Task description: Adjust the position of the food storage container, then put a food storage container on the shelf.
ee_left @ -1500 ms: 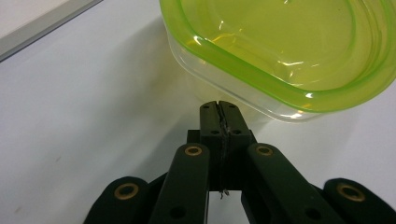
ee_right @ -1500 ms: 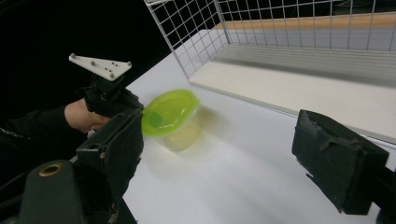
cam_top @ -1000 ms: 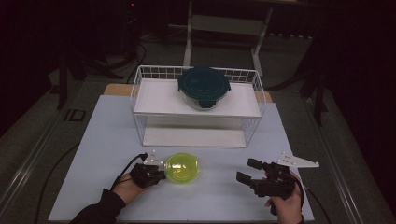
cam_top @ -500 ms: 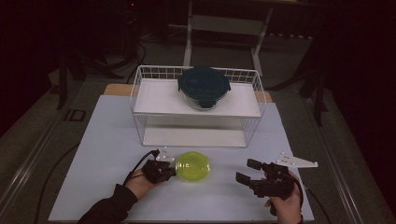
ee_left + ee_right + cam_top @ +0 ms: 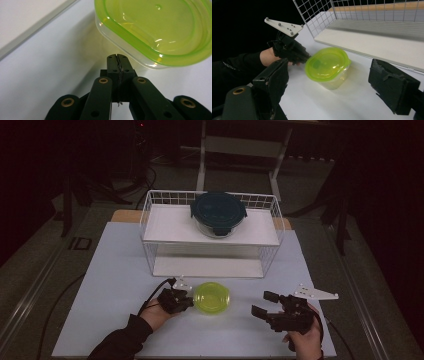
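Here, the white worktop (image 5: 115, 270) carried a wire rack (image 5: 150, 220), before which the green-lidded container (image 5: 211, 297) was set. It was nudged by the left gripper (image 5: 186, 301), jaws pressed together and empty. The right gripper (image 5: 261, 304) was held wide apart nearby; next, a grasp seemed needed.

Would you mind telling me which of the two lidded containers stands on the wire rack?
The dark teal-lidded container stands on the wire rack; the green-lidded container sits on the table.

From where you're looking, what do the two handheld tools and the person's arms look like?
Both tools are matte black, built from linked bars with brass-coloured pivot pins. The left tool carries a pale three-cornered plate studded with small grey balls and trails a black cable; its arm wears a dark sleeve. The right tool has blocky, rough-textured black pads and the same plate.
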The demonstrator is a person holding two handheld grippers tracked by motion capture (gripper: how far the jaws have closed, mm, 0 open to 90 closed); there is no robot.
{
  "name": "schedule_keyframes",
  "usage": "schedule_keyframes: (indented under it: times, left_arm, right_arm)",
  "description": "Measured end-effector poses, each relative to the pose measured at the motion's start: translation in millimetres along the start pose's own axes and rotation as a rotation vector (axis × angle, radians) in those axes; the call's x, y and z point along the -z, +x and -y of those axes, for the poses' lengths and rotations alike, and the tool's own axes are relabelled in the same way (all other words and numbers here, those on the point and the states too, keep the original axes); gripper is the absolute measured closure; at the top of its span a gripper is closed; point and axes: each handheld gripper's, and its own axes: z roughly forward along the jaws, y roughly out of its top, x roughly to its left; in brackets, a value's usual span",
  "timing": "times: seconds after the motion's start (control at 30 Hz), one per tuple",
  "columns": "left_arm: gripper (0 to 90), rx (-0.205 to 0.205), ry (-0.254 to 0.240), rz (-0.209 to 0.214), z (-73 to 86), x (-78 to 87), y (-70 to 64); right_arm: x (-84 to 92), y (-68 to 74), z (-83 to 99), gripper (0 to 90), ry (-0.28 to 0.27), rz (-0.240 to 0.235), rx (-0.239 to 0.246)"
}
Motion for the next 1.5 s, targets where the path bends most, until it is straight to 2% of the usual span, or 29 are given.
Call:
schedule_keyframes:
  times: [0.2, 0.37, 0.47, 0.6, 0.77, 0.83, 0.9, 0.93, 0.97, 1.0, 1.07, 1.1, 1.2, 1.23, 1.33, 1.37, 1.5]
  left_arm:
    - [88.8, -0.01, 0.0, 0.012, -4.0, -5.6, -5.1]
    - [88.8, 0.002, -0.015, 0.018, -5.5, -5.7, -5.1]
    - [88.7, -0.002, -0.004, 0.018, -4.0, -4.2, -5.5]
    - [88.7, 0.017, -0.007, 0.009, -0.2, 6.0, -3.2]
    - [87.4, 0.038, -0.042, -0.004, 3.3, 31.3, -1.4]
    - [78.6, 0.046, -0.06, -0.006, 3.7, 43.0, -0.2]
    - [77.8, 0.05, -0.102, -0.004, 3.2, 54.8, -1.1]
    - [71.9, 0.059, -0.12, 0.005, 2.1, 60.2, -2.4]
    - [67.0, 0.052, -0.133, 0.025, 0.7, 65.6, -3.4]
    - [66.5, 0.053, -0.149, 0.039, -0.8, 70.1, -5.4]
    - [56.0, 0.066, -0.167, 0.082, -5.1, 77.3, -8.0]
    - [53.7, 0.068, -0.176, 0.103, -7.2, 80.1, -9.2]
    - [44.3, 0.081, -0.196, 0.129, -14.4, 84.4, -12.5]
    - [42.3, 0.079, -0.202, 0.122, -16.7, 85.2, -13.9]
    - [38.1, 0.09, -0.214, 0.137, -20.6, 85.0, -15.0]
    - [38.0, 0.113, -0.213, 0.142, -23.8, 82.6, -14.4]
    - [34.8, 0.155, -0.208, 0.153, -27.6, 73.3, -10.2]
  right_arm:
    - [-1.0, 0.1, 0.5, 16.0, 0.003, 0.001, 0.001]
    - [-1.0, 0.5, 0.7, 16.0, 0.006, 0.008, 0.007]
    - [-1.5, 0.5, 1.1, 16.0, 0.01, 0.008, 0.007]
    - [-1.5, 1.1, 0.8, 16.0, 0.011, 0.01, 0.013]
    - [-1.5, 2.2, 1.2, 16.0, 0.014, 0.023, 0.033]
    - [-1.7, 2.2, 0.9, 16.0, 0.012, 0.03, 0.049]
    - [-2.0, 2.6, 0.3, 15.7, 0.013, 0.034, 0.063]
    - [-2.1, 2.9, 0.1, 15.1, 0.011, 0.034, 0.064]
    - [-2.6, 3.1, -0.4, 14.9, 0.017, 0.037, 0.068]
    - [-3.0, 3.2, -0.8, 14.7, 0.021, 0.04, 0.078]
    - [-4.4, 4.0, -1.5, 14.5, 0.02, 0.043, 0.099]
    - [-5.5, 4.3, -2.1, 14.4, 0.022, 0.043, 0.111]
    - [-8.8, 5.6, -5.5, 14.0, 0.024, 0.046, 0.121]
    - [-10.4, 5.9, -7.1, 14.1, 0.031, 0.055, 0.127]
    - [-14.0, 6.2, -9.8, 14.0, 0.048, 0.058, 0.127]
    - [-19.0, 4.6, -11.4, 13.4, 0.072, 0.056, 0.097]
    - [-31.0, 0.0, -12.7, 12.6, 0.104, 0.087, 0.054]
